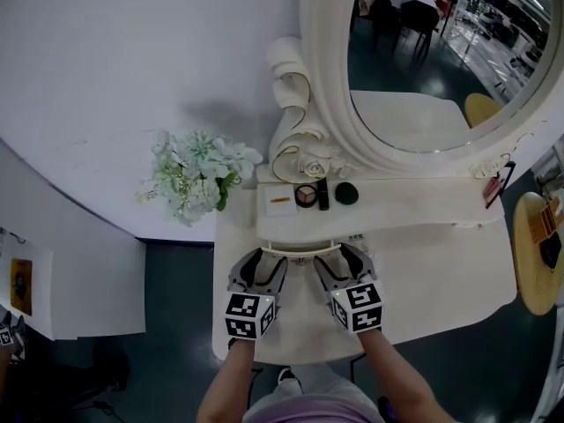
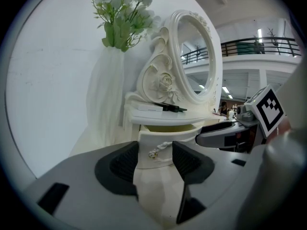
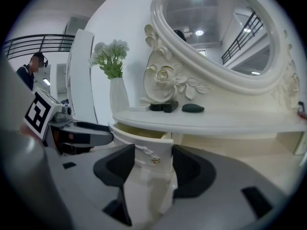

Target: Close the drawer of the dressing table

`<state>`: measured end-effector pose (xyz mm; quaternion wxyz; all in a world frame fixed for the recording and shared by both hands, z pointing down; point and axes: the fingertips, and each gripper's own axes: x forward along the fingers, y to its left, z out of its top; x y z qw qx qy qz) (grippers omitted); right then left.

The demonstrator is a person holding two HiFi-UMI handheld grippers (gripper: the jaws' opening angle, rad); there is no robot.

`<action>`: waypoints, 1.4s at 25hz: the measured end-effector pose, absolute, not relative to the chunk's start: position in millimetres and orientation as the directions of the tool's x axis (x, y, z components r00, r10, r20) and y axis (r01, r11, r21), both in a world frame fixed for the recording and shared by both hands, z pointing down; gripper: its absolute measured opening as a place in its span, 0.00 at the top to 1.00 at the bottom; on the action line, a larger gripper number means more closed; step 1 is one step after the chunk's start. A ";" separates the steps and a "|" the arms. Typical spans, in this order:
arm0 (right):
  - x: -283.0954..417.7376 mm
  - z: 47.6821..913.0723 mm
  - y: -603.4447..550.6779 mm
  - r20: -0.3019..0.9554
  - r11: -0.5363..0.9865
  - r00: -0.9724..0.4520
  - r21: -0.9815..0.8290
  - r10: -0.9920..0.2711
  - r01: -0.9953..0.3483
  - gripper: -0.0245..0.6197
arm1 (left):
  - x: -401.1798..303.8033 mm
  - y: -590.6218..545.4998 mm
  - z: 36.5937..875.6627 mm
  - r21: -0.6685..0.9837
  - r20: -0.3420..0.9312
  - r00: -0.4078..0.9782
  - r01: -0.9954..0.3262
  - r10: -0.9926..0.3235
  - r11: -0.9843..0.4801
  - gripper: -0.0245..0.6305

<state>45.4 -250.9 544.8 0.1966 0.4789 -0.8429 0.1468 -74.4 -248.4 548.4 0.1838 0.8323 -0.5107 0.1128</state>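
The left claw (image 2: 154, 157) stands with its jaws apart and holds nothing. The drawer (image 2: 165, 134) front shows in the gap at their tips, and its small knob (image 2: 153, 153) sits about midway between the pads. I cannot tell whether the pads touch the front. The right claw (image 3: 151, 164) is posed the same way, jaws spread and empty, with the drawer's right end and the looped handle between its tips.

In the head view the two claws lie side by side, tips forward and angled slightly inward toward each other. Their marker cubes face up, and both are level with the tabletop (image 1: 441, 271). Two bare forearms (image 1: 233, 377) come up from the bottom edge, close together, the wrists hidden behind the cubes.

The drawer is partly out from under the upper shelf (image 1: 405, 210), its curved front just ahead of the claw tips and its yellowish inside visible from both claw views.

On the shelf lie a compact (image 1: 307, 196), a dark oval (image 1: 346, 193) and a white card (image 1: 279, 203). The mirror (image 1: 423, 60) rises behind them, with flowers (image 1: 198, 174) at the left.
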 end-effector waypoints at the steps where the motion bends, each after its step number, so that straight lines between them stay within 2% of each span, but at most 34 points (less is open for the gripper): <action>1: 45.4 544.7 -251.8 0.471 0.498 -0.464 -0.059 -0.750 -0.865 0.57 | -74.4 -249.3 548.3 0.191 0.375 0.452 -0.892 -0.809 -0.410 0.62; 35: 46.4 544.7 -286.5 0.427 0.474 -0.459 -0.077 -0.779 -0.877 0.57 | -73.8 -283.8 547.2 0.196 0.358 0.426 -0.904 -0.831 -0.379 0.63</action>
